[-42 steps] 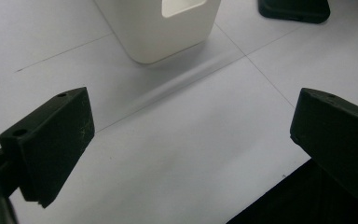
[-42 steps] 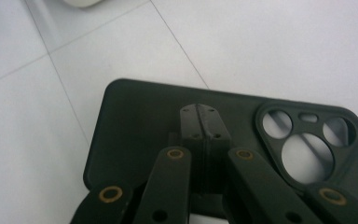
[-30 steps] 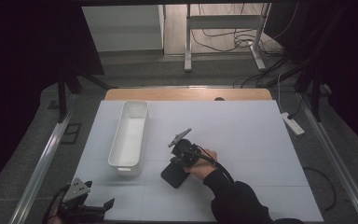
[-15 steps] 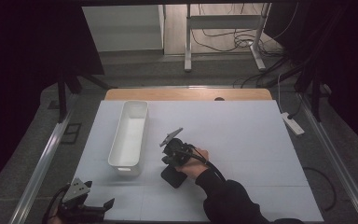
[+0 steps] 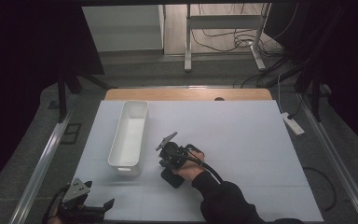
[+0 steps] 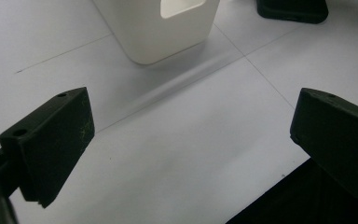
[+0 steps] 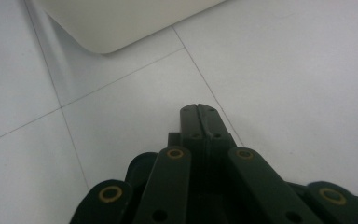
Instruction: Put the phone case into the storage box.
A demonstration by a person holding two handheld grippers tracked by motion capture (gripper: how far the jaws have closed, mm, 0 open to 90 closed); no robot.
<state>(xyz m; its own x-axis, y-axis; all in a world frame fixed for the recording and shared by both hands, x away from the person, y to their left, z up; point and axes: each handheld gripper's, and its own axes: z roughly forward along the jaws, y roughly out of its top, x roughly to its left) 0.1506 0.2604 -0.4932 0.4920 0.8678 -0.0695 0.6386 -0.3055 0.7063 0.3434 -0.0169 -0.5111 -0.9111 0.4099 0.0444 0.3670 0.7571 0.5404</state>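
White table top [image 5: 242, 140], pale with thin seam lines crossing it; a wooden edge strip [image 5: 186, 94] runs along its far side.

White bin [image 5: 129, 133], long and narrow, stands upright on the left half of the table, long axis running away from the person. Nothing visible inside. In the left gripper view its near end wall [image 6: 161, 28] shows a handle cut-out; in the right gripper view one rounded corner [image 7: 121, 23] lies just ahead of the jaws.

Right gripper [image 5: 168, 161], held in the person's right hand [image 5: 189, 168], sits low over the table just right of the bin's near end, near it but apart. A grey three-cornered plate tops it. Jaws pressed flat together, nothing between them [image 7: 198, 116].

Black flat object [image 5: 172, 177] lies on the table under that hand, partly covered; what it is I cannot tell.

Left gripper [image 5: 98, 207] at the near left table corner, well apart from the bin. Jaws spread wide over bare table, nothing between them [image 6: 191, 140].
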